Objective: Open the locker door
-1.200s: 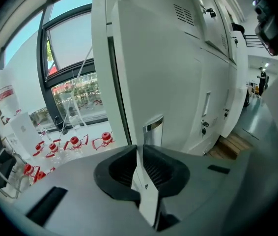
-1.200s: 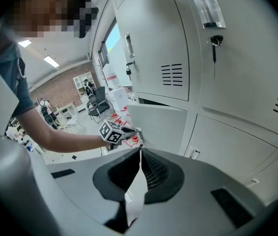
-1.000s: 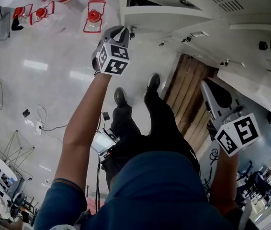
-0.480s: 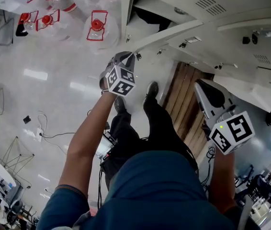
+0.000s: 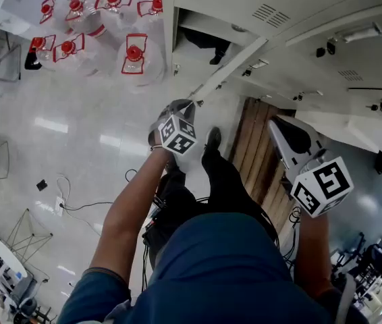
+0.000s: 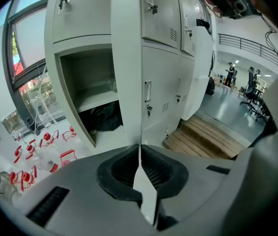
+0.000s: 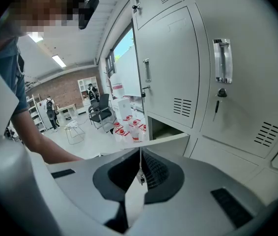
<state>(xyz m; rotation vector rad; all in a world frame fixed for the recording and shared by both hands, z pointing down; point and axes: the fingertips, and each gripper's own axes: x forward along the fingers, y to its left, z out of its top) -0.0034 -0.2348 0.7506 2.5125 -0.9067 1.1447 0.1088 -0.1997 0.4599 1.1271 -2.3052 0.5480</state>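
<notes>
The white locker door [image 5: 231, 69] stands swung out, seen edge-on in the head view and as a tall narrow panel [image 6: 126, 58] in the left gripper view. Behind it the compartment [image 6: 87, 90] is open, with a dark bag [image 6: 104, 118] on its floor. My left gripper [image 5: 186, 106] sits at the door's free lower corner. Its jaws have just been closing; the pads [image 6: 139, 149] meet, and I see nothing between them. My right gripper [image 5: 277, 123] hangs off to the right, away from the door, shut and empty [image 7: 140, 154].
Closed lockers [image 7: 173, 68] with handles and keys fill the right. Several red-capped water bottles [image 5: 133, 54] stand on the floor left of the lockers. A wooden pallet [image 5: 252, 147] lies by my feet. Cables [image 5: 69, 201] trail on the floor at the left.
The door has swung much wider open. My left gripper moved down the head view, toward my body, staying at the door's edge. My right gripper shifted only slightly.
</notes>
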